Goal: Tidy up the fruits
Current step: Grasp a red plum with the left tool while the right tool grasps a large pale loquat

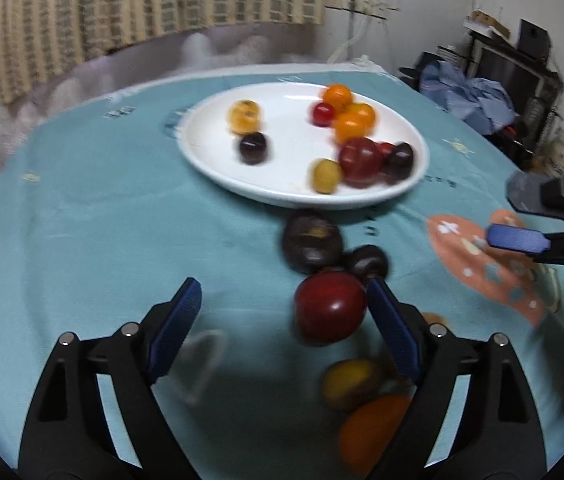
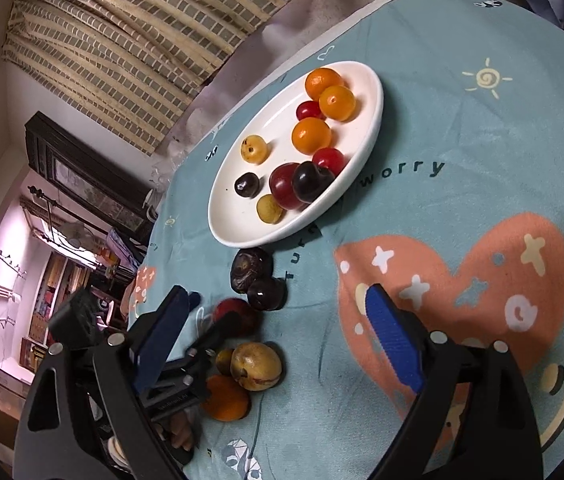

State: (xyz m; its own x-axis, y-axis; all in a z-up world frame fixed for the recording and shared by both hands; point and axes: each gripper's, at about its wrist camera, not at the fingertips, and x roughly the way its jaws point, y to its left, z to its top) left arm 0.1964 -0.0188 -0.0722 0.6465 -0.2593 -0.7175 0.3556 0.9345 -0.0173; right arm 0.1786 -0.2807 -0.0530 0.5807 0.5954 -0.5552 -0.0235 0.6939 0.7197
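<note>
Both grippers' jaws gape empty: left gripper (image 1: 284,300) beside loose fruit, right gripper (image 2: 278,312) over bare tablecloth (image 2: 462,152).

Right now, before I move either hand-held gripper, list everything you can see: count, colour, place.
plate: one, white, centre of cloth
fruits on plate: ten; three orange, three red, two dark, two yellow
fruits on cloth: six below the plate; two dark, one red, two yellow, one orange
tablecloth: one, teal with pink heart print
curtain: beige checked, behind table
left hand-held gripper: open, red fruit against one finger
right hand-held gripper: open, empty
</note>
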